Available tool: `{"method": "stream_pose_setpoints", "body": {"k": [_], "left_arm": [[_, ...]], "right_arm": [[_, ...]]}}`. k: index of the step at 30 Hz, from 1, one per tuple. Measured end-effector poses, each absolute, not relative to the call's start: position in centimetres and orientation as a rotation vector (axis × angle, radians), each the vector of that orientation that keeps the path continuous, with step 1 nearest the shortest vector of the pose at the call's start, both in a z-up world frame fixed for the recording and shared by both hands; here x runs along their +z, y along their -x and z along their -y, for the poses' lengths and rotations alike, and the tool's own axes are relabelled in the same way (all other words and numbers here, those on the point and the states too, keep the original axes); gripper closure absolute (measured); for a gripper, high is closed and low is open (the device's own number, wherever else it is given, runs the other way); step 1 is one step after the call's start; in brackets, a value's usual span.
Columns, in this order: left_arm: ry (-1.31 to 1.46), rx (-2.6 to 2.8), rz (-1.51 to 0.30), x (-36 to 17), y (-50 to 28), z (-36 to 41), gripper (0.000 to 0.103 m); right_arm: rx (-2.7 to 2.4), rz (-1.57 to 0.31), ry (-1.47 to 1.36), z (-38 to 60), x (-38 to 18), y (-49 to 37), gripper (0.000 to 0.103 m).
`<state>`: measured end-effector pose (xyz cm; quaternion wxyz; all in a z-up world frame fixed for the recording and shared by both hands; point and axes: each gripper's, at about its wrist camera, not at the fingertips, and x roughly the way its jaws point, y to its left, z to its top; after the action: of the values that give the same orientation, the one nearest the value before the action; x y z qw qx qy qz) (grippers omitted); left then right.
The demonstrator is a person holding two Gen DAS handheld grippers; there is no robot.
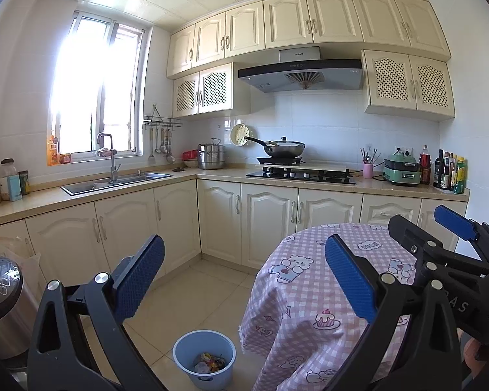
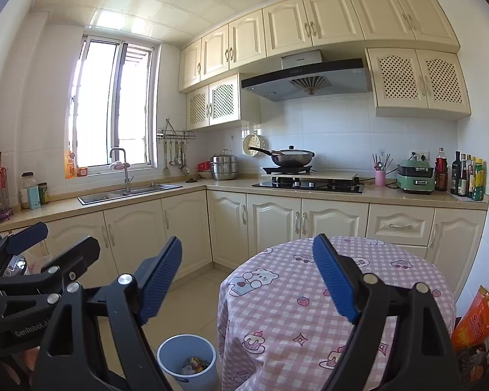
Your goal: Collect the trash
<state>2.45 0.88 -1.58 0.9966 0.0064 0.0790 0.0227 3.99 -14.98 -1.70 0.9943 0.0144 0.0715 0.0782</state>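
Note:
A light blue bin (image 1: 204, 356) stands on the floor left of the round table, with colourful wrappers (image 1: 210, 365) inside; it also shows in the right wrist view (image 2: 187, 363). The table (image 1: 313, 290) has a pink checked cloth with bear prints, and shows bare in the right wrist view (image 2: 309, 309). My left gripper (image 1: 244, 280) is open and empty, held above the floor and table edge. My right gripper (image 2: 247, 280) is open and empty, above the table's left side. Each gripper shows in the other's view, right (image 1: 440, 228) and left (image 2: 32, 244).
Cream base cabinets (image 1: 179, 221) run along the L-shaped counter with a sink (image 1: 114, 182) and a hob with a wok (image 1: 283, 150). A steel appliance (image 1: 3, 306) stands at far left. An orange packet (image 2: 472, 319) lies at the table's right. Tiled floor (image 1: 192, 296) lies between cabinets and table.

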Motion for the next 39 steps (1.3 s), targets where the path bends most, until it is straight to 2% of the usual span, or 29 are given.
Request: {"method": "stream_pose_setpoints", "body": {"k": [39], "left_arm": [[-0.013,0.041,-0.173,-1.82,-2.49,-0.53,0.008]], "right_arm": [[0.146,-0.147,-0.027,14.98,-1.79,-3.84,0.021]]}}
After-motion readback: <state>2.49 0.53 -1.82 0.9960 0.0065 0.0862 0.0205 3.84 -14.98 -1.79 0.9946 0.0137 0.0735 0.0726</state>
